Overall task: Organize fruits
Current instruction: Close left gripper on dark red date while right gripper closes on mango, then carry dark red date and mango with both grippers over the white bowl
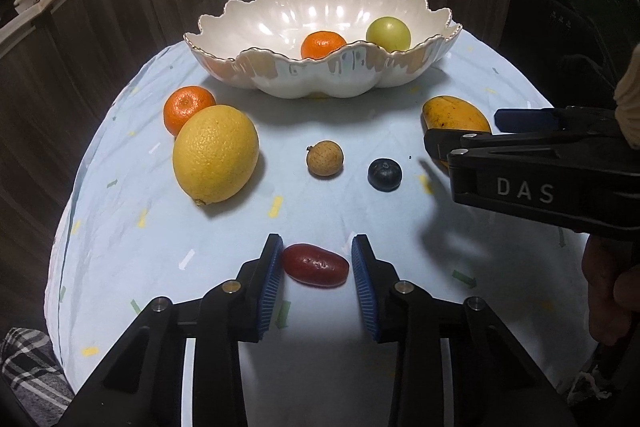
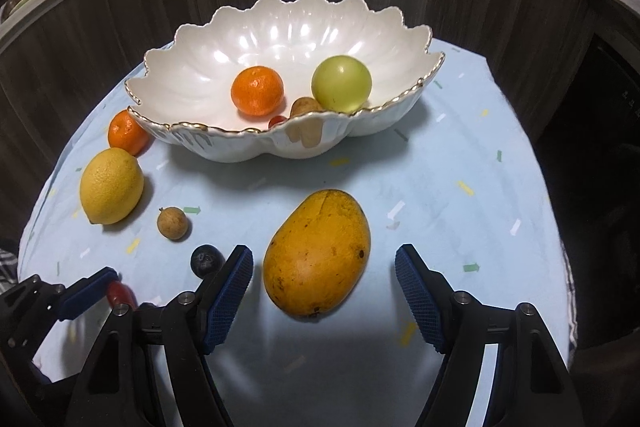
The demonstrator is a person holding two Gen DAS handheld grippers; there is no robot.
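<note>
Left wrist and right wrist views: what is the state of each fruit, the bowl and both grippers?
left gripper: shut on the red fruit
right gripper: open, around the mango, not touching it
red fruit: on the cloth, gripped
mango: lying on the cloth
bowl: upright, partly filled
mandarin in bowl: placed
green fruit: placed
lemon: on the cloth
outer mandarin: on the cloth, beside the lemon
brown fruit: on the cloth
blueberry: on the cloth

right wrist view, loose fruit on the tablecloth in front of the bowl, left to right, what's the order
Big yellow lemon → small round tan longan → dark blue blueberry → large yellow-orange mango. The orange mandarin beside the bowl overlaps the lemon's span, so it is left out.
</note>
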